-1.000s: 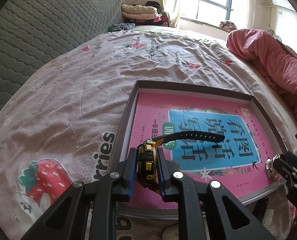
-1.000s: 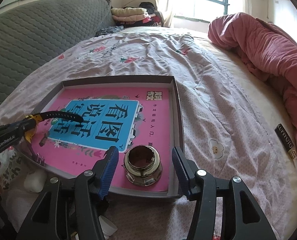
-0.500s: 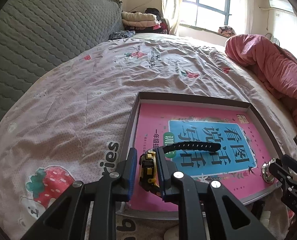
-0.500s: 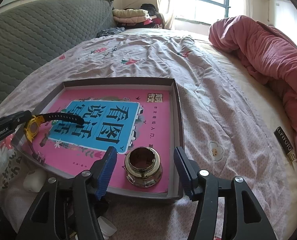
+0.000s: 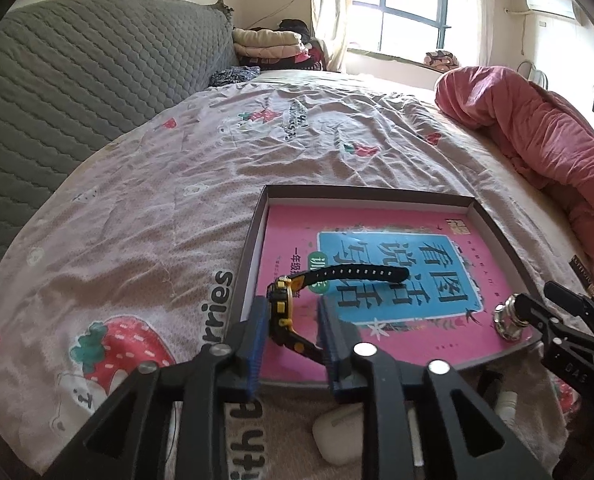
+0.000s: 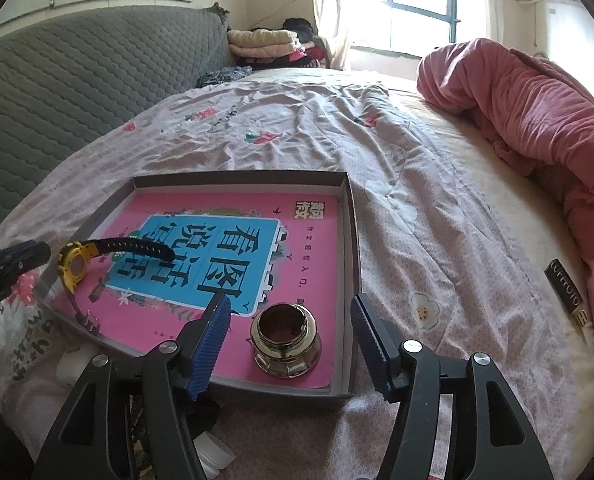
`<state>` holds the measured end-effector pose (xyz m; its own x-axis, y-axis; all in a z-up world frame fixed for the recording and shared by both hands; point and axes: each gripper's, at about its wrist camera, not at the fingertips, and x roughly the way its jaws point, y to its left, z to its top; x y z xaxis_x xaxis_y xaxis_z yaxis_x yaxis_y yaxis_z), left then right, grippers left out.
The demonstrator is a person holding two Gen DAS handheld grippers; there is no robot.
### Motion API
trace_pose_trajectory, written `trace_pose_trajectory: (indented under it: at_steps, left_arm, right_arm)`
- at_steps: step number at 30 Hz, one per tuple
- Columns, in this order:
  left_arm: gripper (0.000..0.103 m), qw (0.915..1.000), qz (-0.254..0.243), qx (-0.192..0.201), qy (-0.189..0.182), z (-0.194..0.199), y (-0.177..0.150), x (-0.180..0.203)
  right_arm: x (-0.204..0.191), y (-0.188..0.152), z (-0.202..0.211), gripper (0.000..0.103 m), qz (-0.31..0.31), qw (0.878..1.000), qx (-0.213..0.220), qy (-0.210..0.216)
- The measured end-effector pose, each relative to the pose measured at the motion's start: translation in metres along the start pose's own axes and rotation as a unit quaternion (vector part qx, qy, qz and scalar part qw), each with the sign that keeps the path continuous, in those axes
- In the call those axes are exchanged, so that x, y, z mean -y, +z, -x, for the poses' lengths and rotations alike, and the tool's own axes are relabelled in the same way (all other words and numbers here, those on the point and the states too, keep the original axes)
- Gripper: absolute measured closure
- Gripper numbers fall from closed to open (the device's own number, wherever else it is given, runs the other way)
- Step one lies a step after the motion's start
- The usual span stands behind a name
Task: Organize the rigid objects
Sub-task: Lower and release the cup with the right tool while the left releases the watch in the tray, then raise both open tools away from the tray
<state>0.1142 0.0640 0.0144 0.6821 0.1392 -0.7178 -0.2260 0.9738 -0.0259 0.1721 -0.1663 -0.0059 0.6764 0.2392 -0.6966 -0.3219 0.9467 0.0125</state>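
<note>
I am holding both claws low over a bed spread with a pale pink sheet (image 5: pixel 145 216) printed with strawberries and lettering. Just ahead of my left claw (image 5: pixel 291 344) a shallow grey box tray (image 5: pixel 253 248) is lying on the sheet, with a pink workbook (image 6: pixel 233 248) filling its floor. My left jaws have just been opening; the yellow and black watch (image 5: pixel 281 308) is standing on edge between them, leaning by the left pad, its strap arching forward over the book. My right claw (image 6: pixel 291 338) has also been opening and is now spread wide, the brass fitting (image 6: pixel 285 344) sitting free between the pads at the tray's near right corner. Beyond the tray, a grey quilted headboard (image 5: pixel 89 80) is rising on my left, a bunched pink duvet (image 6: pixel 537 120) is lying to my right, and folded clothes are sitting under a bright window (image 5: pixel 409 12).
</note>
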Motion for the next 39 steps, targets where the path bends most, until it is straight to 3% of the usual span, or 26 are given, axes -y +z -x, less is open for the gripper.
trace_pose_trajectory:
  at_steps: [3,39]
  left_arm:
    - [0.062,1.0000,0.001,-0.006,0.001,0.006,-0.002,0.003]
    - [0.061,0.9984,-0.027,-0.030,-0.040,0.046,-0.035,0.025]
  right_arm:
    - [-0.001,0.001,0.004,0.030,0.004,1.000,0.006,0.007]
    - [-0.011,-0.014,0.049,0.028,0.039,0.998,0.042,0.032]
